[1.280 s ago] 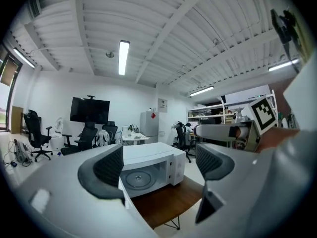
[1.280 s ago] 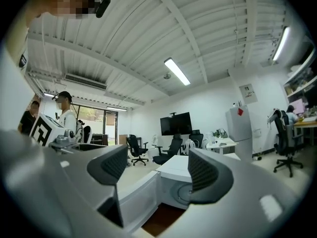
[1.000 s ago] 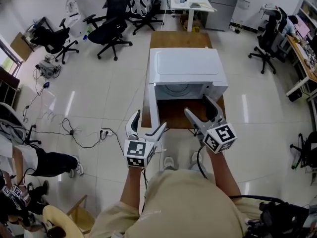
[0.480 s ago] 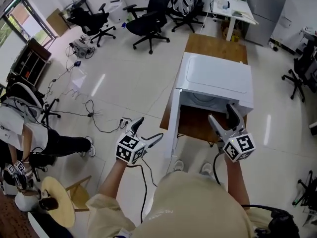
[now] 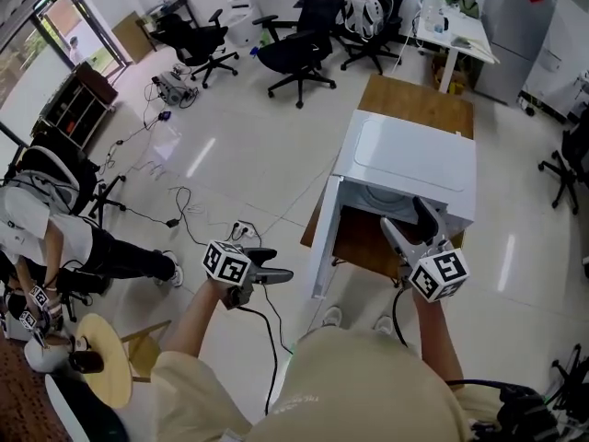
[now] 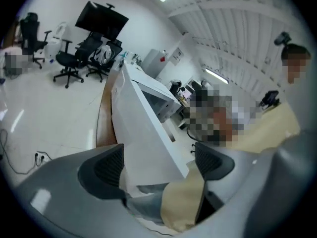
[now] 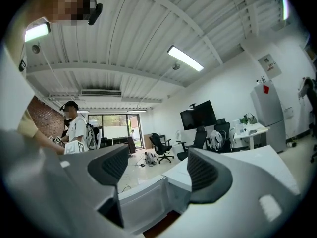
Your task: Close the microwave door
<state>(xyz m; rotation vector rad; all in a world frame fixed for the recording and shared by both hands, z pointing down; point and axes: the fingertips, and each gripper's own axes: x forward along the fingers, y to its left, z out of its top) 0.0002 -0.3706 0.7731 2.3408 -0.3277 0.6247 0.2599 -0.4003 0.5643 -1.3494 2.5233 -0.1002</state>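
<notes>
A white microwave [image 5: 409, 150] stands on a wooden table [image 5: 419, 99]. Its door [image 5: 324, 238] hangs open, swung out to the left. My left gripper [image 5: 274, 265] is low and rolled onto its side, just left of the door's outer edge, apart from it. The left gripper view looks past its open jaws [image 6: 156, 165] at the door [image 6: 143, 128], with nothing between them. My right gripper [image 5: 405, 215] hovers at the open front of the oven. Its jaws [image 7: 156, 170] have just been closing but stay apart and empty, with the microwave [image 7: 237, 157] beyond.
Black office chairs [image 5: 294, 49] stand at the back. Cables and a power strip [image 5: 241, 231] lie on the tiled floor left of the table. A person [image 5: 41, 228] stands at the far left beside a round wooden stool [image 5: 106, 376]. A fridge [image 5: 515, 35] is at the back right.
My left gripper has dropped lower, rolled onto its side and drawn left of the door. The right gripper has shifted toward the oven's open front. The head view has swung left.
</notes>
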